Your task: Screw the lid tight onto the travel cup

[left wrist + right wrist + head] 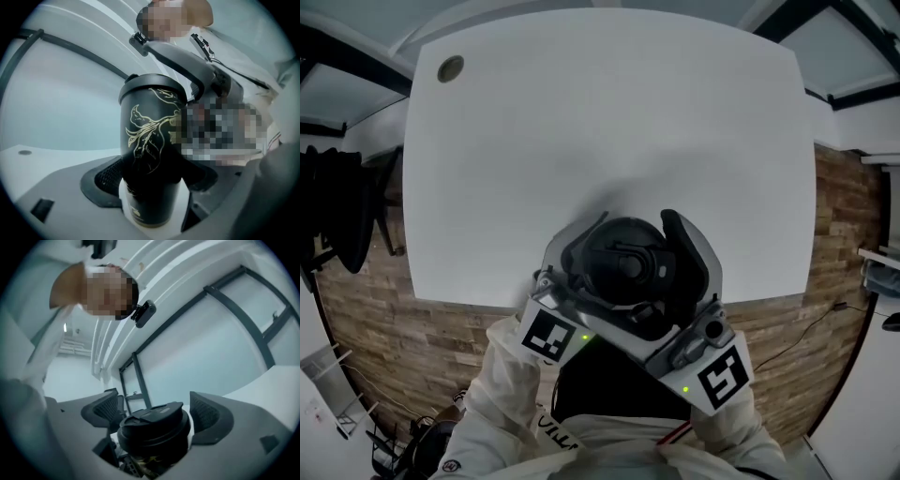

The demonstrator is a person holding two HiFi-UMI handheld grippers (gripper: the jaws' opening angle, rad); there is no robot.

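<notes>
The white table (600,141) lies bare beyond the work, which is held up in the air at the table's near edge, close to the person's body. The left gripper (152,187) is clamped on the lower body of the black travel cup (150,140), its pads pressing either side of the glossy, gold-patterned wall. That wall looks rigid but smooth, so it could spin in the pads under torque; a firm squeeze low on the body seems right. The right gripper (154,413) brackets the lid (152,425), and its pads appear to be closed on the rim. The lid looks like hard plastic, light and stiff, with a raised flip tab on top. It is best gripped by its round edge, not by the tab.
</notes>
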